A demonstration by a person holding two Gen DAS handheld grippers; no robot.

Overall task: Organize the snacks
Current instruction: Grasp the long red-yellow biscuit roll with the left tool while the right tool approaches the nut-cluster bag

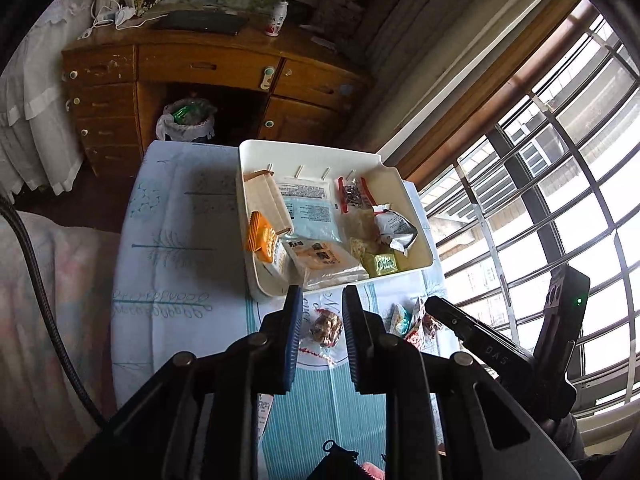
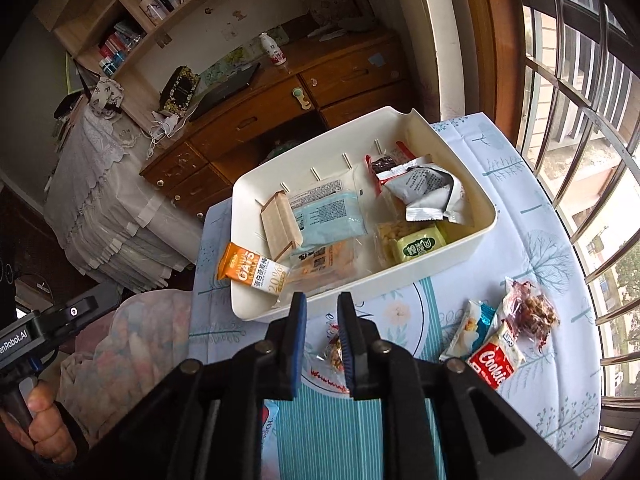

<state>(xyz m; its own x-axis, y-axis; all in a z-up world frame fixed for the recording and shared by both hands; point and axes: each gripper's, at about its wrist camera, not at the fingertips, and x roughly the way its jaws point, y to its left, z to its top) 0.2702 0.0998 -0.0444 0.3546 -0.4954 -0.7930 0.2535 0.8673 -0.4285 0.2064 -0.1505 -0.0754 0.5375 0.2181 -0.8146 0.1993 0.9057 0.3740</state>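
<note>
A bedroom by a barred window (image 2: 580, 128), with a wooden desk (image 1: 208, 72) behind and a small table under a pale tree-print cloth (image 2: 532, 208) in front of me. On the cloth sits my white bin (image 1: 412, 216), already loaded with snacks: an orange oat bar (image 2: 252, 270) propped over its near-left rim, a blue-and-white pouch (image 2: 328, 216) lying flat in the middle, a crumpled grey packet (image 2: 428, 192) at the far right, and a green wrapped square (image 2: 420, 242) by the near wall.

My left gripper (image 1: 322, 304) hangs above the table just short of the bin, jaws parted a little with nothing clamped; a clear-wrapped nut cluster (image 1: 326, 328) lies on the cloth below, seen through the gap. My right gripper (image 2: 322, 308) hovers in much the same spot, its jaws likewise slightly apart and empty, that same sweet showing between them.

Loose on the cloth to the right wait a red cookie pack (image 2: 494, 360), a blue-ended wafer packet (image 2: 470, 328) touching it, and a bag of dark nut brittle (image 2: 532, 308) just beyond. My left hand (image 2: 44, 420) grips its tool's handle at the picture's lower left.
</note>
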